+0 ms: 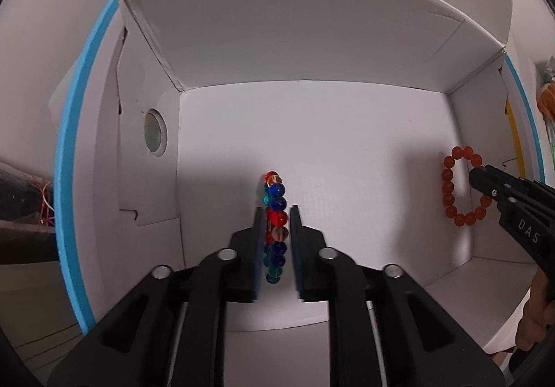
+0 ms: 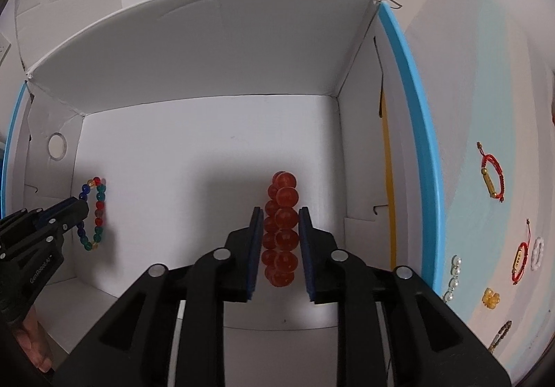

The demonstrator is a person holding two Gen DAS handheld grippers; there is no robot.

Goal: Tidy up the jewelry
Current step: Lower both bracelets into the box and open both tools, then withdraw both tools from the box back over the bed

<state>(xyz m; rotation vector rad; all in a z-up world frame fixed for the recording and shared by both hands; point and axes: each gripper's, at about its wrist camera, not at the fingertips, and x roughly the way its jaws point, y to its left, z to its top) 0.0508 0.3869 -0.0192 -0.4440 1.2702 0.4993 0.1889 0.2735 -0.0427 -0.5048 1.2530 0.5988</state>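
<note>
Box: a white cardboard box (image 2: 208, 81), open at the top, takes up most of both views; both bracelets hang inside it, above its floor.
Desk: a pale blue surface (image 2: 485, 109) right of the box carries more jewelry, among it a red cord bracelet (image 2: 491, 175).
Left gripper (image 1: 275, 230): fingers pressed against a multicoloured bead bracelet (image 1: 275, 224), gripping it edge-on so the loop hangs vertically.
Right gripper (image 2: 279, 234): fingers clamped on a red bead bracelet (image 2: 281, 227), likewise held upright, well apart from the other loop.
Handling: the beads look hard, smooth and round, probably glass or stone, strung on a flexible cord. The loops should be light and floppy, and slippery at each bead. Pinching across both strands of the loop, as here, seems the surest hold.
</note>
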